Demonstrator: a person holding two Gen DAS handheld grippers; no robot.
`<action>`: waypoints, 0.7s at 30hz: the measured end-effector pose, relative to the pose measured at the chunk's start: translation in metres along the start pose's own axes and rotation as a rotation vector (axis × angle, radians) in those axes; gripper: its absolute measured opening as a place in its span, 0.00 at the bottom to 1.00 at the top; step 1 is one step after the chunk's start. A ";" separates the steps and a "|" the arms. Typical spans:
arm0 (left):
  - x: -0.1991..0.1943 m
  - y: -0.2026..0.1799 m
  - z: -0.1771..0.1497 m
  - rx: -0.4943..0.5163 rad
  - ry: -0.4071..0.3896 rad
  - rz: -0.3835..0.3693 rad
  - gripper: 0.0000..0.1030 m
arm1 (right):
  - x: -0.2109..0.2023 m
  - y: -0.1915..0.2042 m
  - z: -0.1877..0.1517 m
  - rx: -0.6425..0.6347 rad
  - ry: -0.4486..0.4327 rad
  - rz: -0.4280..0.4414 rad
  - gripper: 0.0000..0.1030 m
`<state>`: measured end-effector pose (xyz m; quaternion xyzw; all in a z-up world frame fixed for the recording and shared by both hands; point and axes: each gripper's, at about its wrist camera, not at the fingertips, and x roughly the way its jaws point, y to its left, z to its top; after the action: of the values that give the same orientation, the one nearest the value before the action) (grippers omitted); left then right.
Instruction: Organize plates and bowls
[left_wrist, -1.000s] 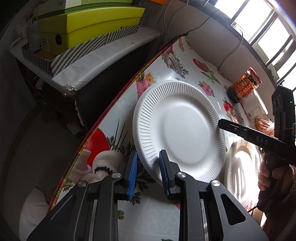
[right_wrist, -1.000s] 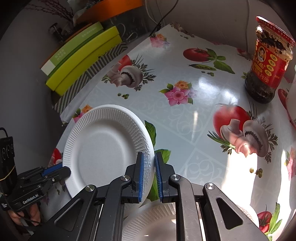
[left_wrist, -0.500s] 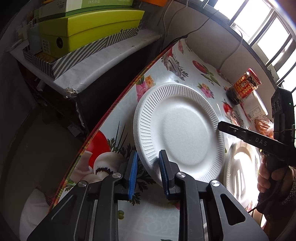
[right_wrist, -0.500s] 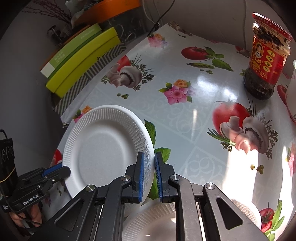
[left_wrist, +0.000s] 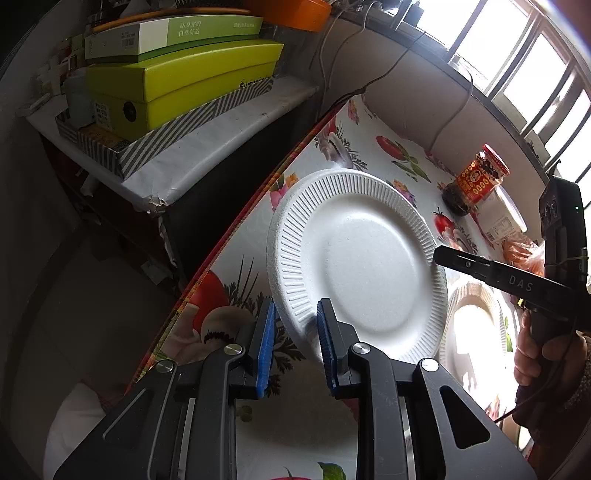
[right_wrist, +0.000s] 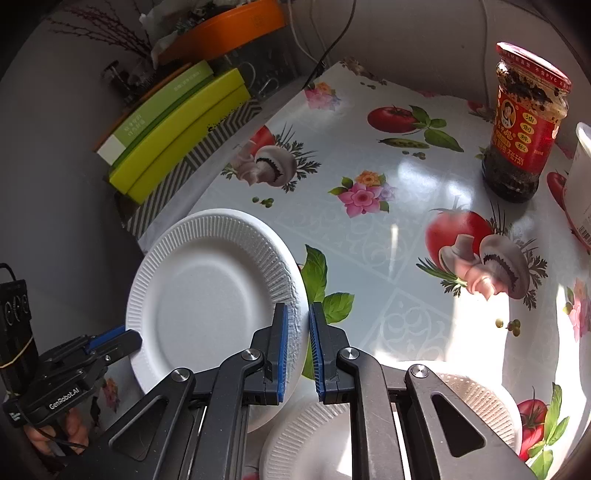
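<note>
- Left tongs (left_wrist: 295, 334): blue pads astride the white foam plate (left_wrist: 354, 258) at its 7 o'clock rim; inner pad touches the rim, outer pad stands apart from it. Gap unchanged from a second ago.
- Plate tilted above the floral tabletop (right_wrist: 388, 236), same pose as before.
- Right tongs (right_wrist: 297, 345): still clamped tight on the plate's rim at 4 o'clock.
- Second plate (right_wrist: 317, 443) lies flat beneath the right tongs.
- Red-labelled jar (right_wrist: 524, 136) at 2 o'clock, unmoved.
</note>
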<state>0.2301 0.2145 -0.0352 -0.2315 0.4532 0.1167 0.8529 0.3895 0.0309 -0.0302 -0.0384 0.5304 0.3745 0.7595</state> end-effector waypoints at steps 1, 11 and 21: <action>-0.002 0.000 -0.001 0.001 -0.003 -0.001 0.23 | -0.002 0.001 -0.001 0.002 -0.001 0.002 0.12; -0.032 -0.003 -0.009 0.010 -0.043 -0.008 0.23 | -0.027 0.017 -0.011 -0.008 -0.027 0.013 0.12; -0.058 -0.008 -0.029 0.028 -0.067 -0.027 0.23 | -0.059 0.028 -0.038 -0.010 -0.049 0.009 0.12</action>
<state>0.1800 0.1932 0.0012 -0.2216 0.4230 0.1067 0.8721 0.3341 0.0020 0.0123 -0.0310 0.5099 0.3813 0.7704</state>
